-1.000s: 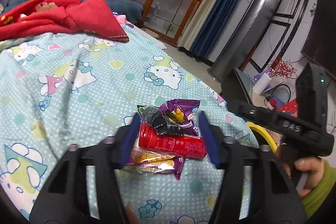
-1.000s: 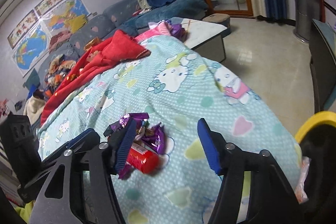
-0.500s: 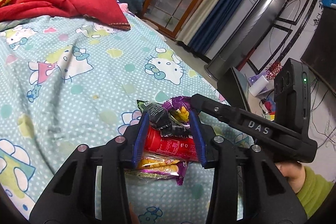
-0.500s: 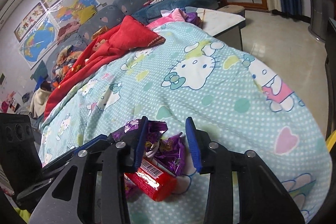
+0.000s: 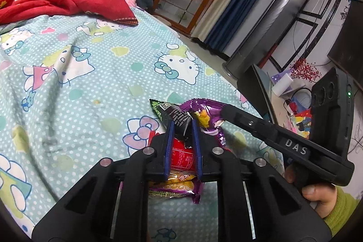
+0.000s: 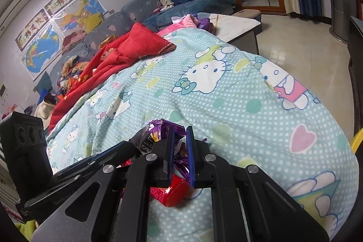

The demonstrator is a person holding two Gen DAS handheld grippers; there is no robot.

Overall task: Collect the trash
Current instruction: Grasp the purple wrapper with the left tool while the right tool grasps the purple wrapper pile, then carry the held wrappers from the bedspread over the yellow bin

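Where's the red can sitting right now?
In the left wrist view the red can lies on the Hello Kitty bedspread, low centre, under the black wrapper and just beyond the yellow snack packet.

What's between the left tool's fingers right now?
Left wrist view: the black wrapper is pinched between the left tool fingers, with the red can lying beneath them.

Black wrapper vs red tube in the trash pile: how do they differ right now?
The black wrapper is thin, crumpled film; the red tube is a rigid cylinder. The wrapper is pinched in the left gripper; the tube lies ungripped on the bedspread, beneath the wrapper. Both carry printed text.
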